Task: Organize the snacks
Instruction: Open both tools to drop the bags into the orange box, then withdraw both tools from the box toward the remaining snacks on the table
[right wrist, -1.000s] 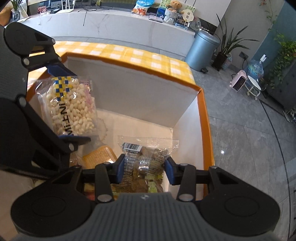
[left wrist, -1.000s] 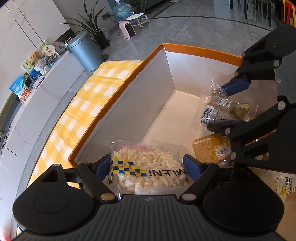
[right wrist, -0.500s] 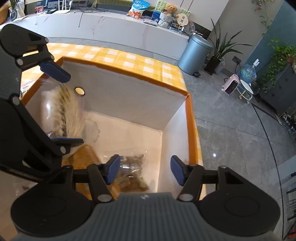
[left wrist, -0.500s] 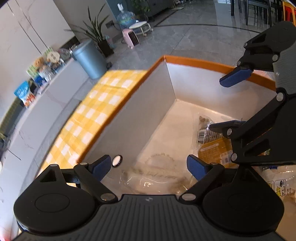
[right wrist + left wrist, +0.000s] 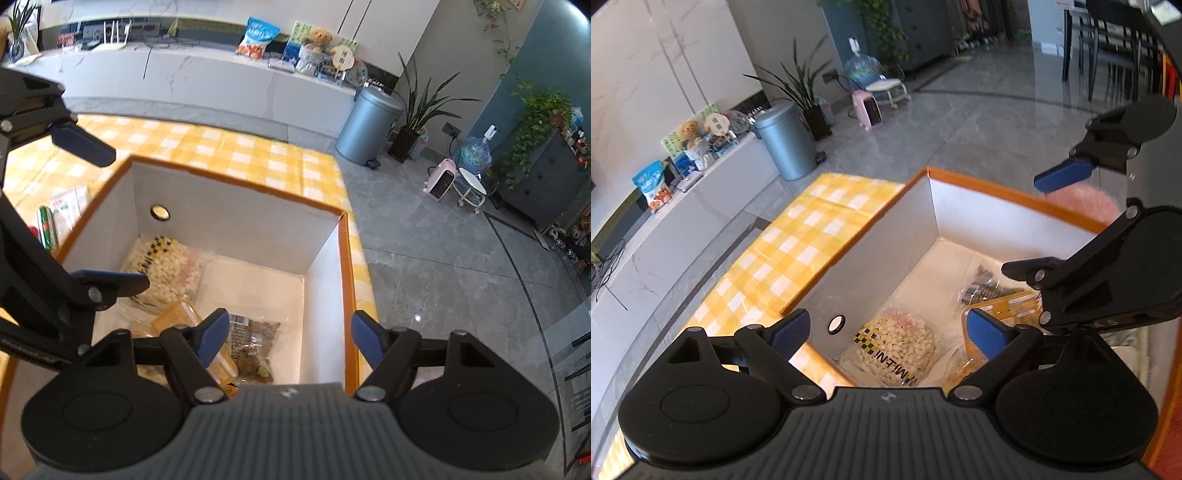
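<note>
Now both our left gripper and right gripper hang spread and empty above the box holding the snack bags, so reaching carelessly could snag its rim.

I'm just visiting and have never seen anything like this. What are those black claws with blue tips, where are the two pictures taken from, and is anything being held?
No robot here: a person holds a two-finger tool in each hand, and a wide-angle camera on each tool looks forward along its fingers. One picture comes from the left gripper, the other from the right gripper; each also catches the other tool at its edge. Both are open and hold nothing. Below them stands an orange-rimmed box on a yellow checked tablecloth. Inside lie a bag of pale puffed snacks, a clear bag of brown snacks and a yellow packet. A few more packets lie on the cloth outside the box.
</note>
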